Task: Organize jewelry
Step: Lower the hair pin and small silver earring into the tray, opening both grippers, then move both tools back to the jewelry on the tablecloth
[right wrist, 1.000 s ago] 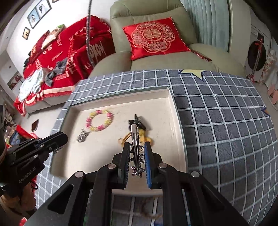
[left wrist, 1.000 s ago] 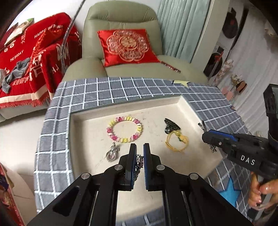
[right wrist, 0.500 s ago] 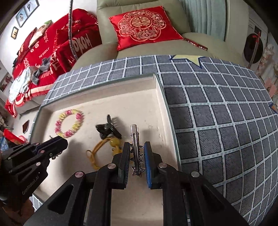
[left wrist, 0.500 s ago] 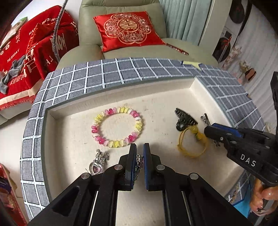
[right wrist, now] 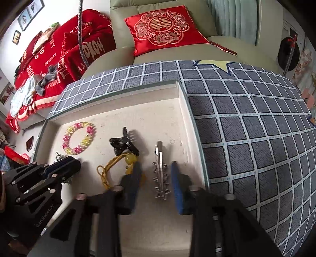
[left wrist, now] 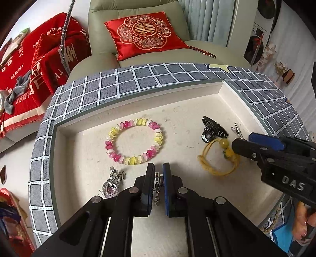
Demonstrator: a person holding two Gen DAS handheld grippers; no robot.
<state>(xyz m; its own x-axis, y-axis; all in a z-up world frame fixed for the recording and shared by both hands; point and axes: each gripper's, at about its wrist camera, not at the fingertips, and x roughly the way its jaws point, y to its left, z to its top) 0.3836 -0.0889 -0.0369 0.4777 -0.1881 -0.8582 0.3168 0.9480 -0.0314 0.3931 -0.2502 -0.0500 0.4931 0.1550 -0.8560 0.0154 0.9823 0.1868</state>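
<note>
A cream tray [left wrist: 138, 98] [right wrist: 183, 110] lies on the checked cloth. In it are a pink and yellow bead bracelet [left wrist: 134, 141] [right wrist: 79, 138], a black claw clip [left wrist: 214, 129] [right wrist: 123, 145], a yellow cord bracelet [left wrist: 217, 161] [right wrist: 116, 165] and a heart pendant [left wrist: 111, 186]. My left gripper [left wrist: 157, 179] is shut on a small silver metal piece [left wrist: 157, 182] just above the tray floor. My right gripper [right wrist: 156, 174] is open around a silver hair clip [right wrist: 161, 172] that lies on the tray floor near the right wall; its tip shows in the left wrist view [left wrist: 237, 130].
The tray sits on a grey checked cloth [right wrist: 246, 138] with a yellow star patch [right wrist: 214, 65]. Behind stand a green armchair [left wrist: 138, 17] with a red cushion [left wrist: 146, 33] and a red blanket [left wrist: 29, 69]. The right gripper's body [left wrist: 276, 158] reaches in over the tray's right side.
My right gripper has opened and let go of the silver hair clip, which now lies on the tray floor. My left gripper has stayed shut on the silver piece.
</note>
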